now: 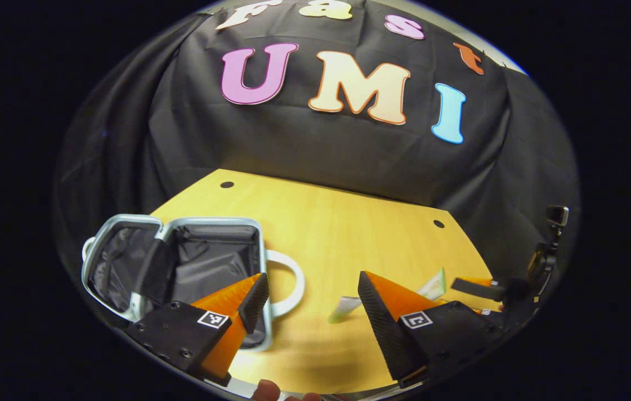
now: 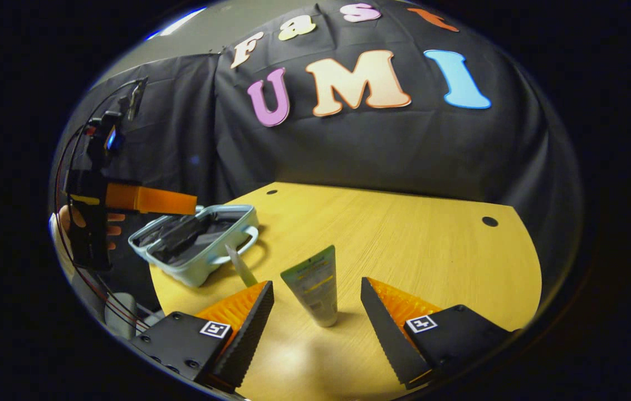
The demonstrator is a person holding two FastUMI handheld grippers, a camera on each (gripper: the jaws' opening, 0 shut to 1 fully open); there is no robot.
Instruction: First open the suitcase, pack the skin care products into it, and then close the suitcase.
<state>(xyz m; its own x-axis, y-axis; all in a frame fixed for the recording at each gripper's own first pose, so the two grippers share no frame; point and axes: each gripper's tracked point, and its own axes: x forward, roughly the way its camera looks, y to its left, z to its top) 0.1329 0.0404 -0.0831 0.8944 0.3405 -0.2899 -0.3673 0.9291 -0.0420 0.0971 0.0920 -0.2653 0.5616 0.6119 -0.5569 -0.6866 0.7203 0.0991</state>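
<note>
Both grippers hang parted over the wooden table (image 2: 404, 234) and neither grasps anything; from my seat I read the scene from left to right. Farthest left in the left gripper view lies the suitcase (image 1: 142, 262), a small pale hard-shell case already opened flat on the table, its two halves showing dark wrinkled lining and a curved handle (image 1: 290, 281) sticking out toward the middle of the tabletop; I can see nothing packed in it, though the near corner is hidden. My left gripper (image 1: 312, 301) hovers just right of that case, one finger overlapping its near edge in the picture, the other well apart, with bare table between them; whether that finger touches the shell I cannot tell. Right of it lie two pale tubes (image 1: 387, 295), partly hidden behind the finger, and farther right the other gripper's tip reaches in from the table's edge. In the right gripper view the hand (image 2: 87, 223) holding the left tool shows at far left, raised over the open case; beside the case's handle a slim white tube (image 2: 241, 266) leans or stands, I cannot say which. Next comes the green-topped tube (image 2: 315, 287), upright on its cap, framed between the spread fingers of my right gripper (image 2: 318, 309); the fingers stand clear of it on both sides, near but not pressing.
</note>
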